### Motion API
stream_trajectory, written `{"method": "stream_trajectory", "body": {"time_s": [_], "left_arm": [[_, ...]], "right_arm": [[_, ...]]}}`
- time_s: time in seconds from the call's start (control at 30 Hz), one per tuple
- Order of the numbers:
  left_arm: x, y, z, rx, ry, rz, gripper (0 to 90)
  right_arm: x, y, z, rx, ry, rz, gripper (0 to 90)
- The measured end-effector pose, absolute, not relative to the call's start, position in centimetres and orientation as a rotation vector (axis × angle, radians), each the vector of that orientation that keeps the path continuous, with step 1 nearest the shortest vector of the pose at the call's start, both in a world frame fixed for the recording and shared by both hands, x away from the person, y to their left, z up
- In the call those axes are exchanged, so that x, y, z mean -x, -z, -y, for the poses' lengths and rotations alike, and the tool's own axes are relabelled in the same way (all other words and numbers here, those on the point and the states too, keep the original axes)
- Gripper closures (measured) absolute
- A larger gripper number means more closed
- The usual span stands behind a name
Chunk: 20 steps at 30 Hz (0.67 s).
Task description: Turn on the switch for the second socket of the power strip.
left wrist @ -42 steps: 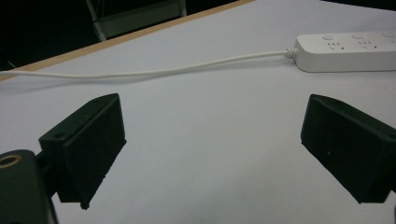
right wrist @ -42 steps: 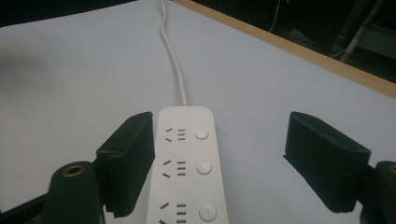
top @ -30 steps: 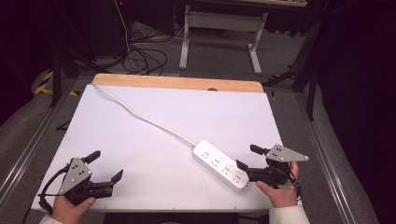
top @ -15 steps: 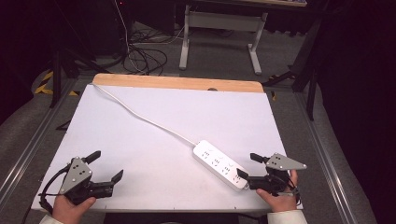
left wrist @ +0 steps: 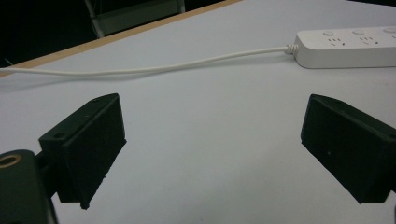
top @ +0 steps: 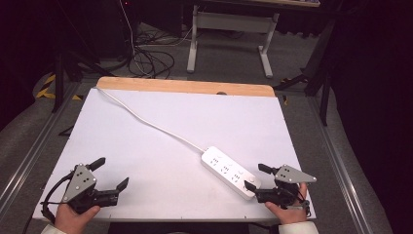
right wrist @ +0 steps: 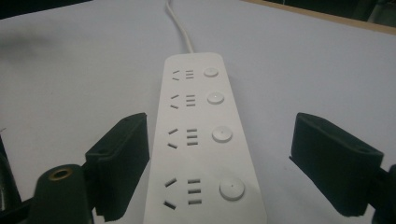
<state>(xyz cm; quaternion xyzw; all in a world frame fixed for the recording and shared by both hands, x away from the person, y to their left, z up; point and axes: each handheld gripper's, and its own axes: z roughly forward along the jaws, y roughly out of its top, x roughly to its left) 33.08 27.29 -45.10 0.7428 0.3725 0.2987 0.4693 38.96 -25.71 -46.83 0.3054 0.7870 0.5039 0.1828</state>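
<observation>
High view, progress: the power strip [top: 230, 171] lies flat and slantwise on the white table [top: 160, 107], near its right front corner; nothing is plugged in or gripped, so I judge the work barely begun, with the grasp not yet made.
High view, cord: the white cable [top: 146, 120] runs from the strip's far end to the table's far left corner.
High view, right gripper [top: 254, 177]: held low at the strip's near end, jaws spread, straddling its tip without pinching it; the hand sits at the table's front edge.
High view, left gripper [top: 111, 173]: near the left front corner, well apart from the strip, jaws wide and empty.
Left gripper view: jaws stand far apart over bare tabletop; the strip [left wrist: 348, 46] and its cable [left wrist: 154, 70] lie beyond, untouched.
Right gripper view: the strip [right wrist: 201, 140] runs straight away between the spread jaws, four socket rows and four round buttons facing up; the left jaw is just beside its edge, the right one clear.
Left to do: closing on the strip, by my judgement.
</observation>
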Motion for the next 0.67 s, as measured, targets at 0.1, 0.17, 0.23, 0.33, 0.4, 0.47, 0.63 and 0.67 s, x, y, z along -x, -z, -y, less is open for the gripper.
{"method": "stream_trajectory", "body": {"time_s": [0.1, 0.17, 0.23, 0.33, 0.4, 0.47, 0.63, 0.67], "left_arm": [[-33.08, 45.1, -27.32, -1.819, -0.733, -0.916, 6.8], [-33.12, 45.12, -27.32, -1.821, -0.735, -0.914, 6.8], [-33.11, 45.17, -27.28, -1.827, -0.742, -0.908, 7.7], [-33.08, 45.24, -27.19, -1.838, -0.757, -0.895, 8.4], [-33.1, 45.27, -27.2, -1.842, -0.763, -0.891, 8.6], [-33.12, 45.3, -27.22, -1.838, -0.756, -0.898, 8.6], [-33.18, 45.29, -27.42, -1.82, -0.724, -0.914, 8.2], [-33.22, 45.3, -27.45, -1.821, -0.726, -0.914, 8.2]], "right_arm": [[-38.93, 46.86, 25.81, -0.864, -1.412, -2.217, 20.3], [-38.98, 46.88, 25.85, -0.865, -1.408, -2.215, 20.3], [-38.97, 46.85, 25.83, -0.865, -1.411, -2.214, 20.4], [-38.99, 46.88, 25.78, -0.865, -1.395, -2.214, 20.7], [-38.98, 46.88, 25.8, -0.864, -1.395, -2.213, 20.8], [-38.98, 46.86, 25.81, -0.865, -1.394, -2.212, 20.9], [-38.94, 46.86, 25.69, -0.864, -1.393, -2.215, 21.0], [-38.93, 46.84, 25.69, -0.862, -1.392, -2.215, 21.1]]}}
